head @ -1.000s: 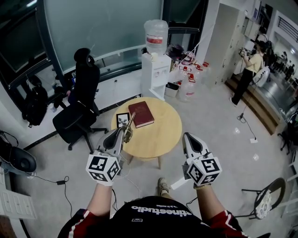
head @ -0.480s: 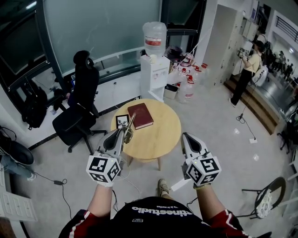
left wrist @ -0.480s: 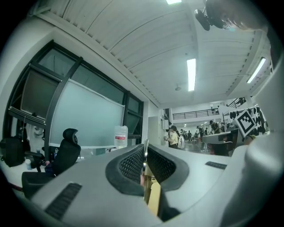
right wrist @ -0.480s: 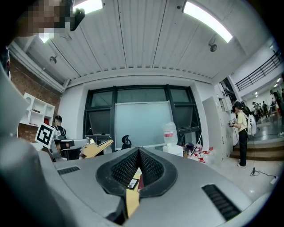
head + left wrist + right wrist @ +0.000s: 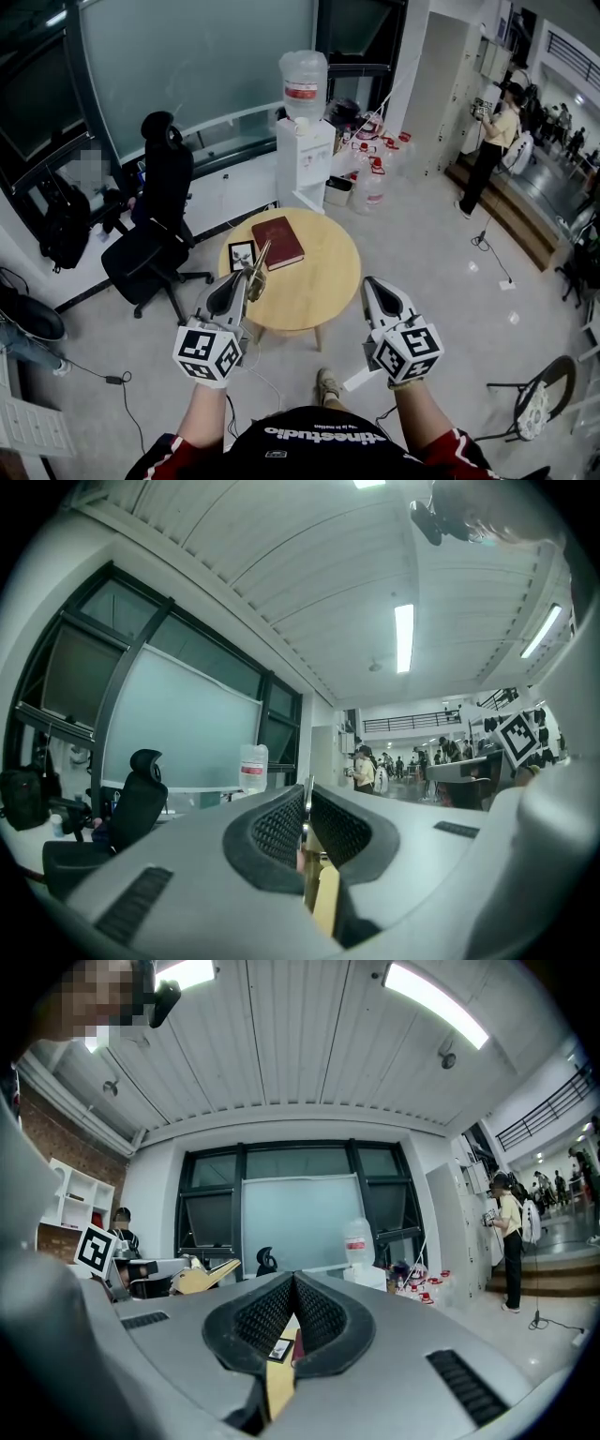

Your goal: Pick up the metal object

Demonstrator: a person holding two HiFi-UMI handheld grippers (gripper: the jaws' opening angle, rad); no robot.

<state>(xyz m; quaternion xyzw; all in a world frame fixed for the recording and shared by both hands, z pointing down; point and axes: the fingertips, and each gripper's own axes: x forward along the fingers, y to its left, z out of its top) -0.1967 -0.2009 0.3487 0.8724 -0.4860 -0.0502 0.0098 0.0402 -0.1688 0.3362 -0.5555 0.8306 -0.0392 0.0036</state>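
Round table (image 5: 319, 281) stands ahead. Left gripper (image 5: 242, 278) is clamped; right gripper (image 5: 368, 283) is closed with nothing in it. A red book (image 5: 277, 242) and small frame (image 5: 242, 253) lie on the table. The metal object (image 5: 258, 265) sits in the left jaws, over the table's left edge beside the frame.

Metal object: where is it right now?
Head view, left side: the metal object is clamped in the jaws of the left gripper, above the round table's left edge, by the framed picture.
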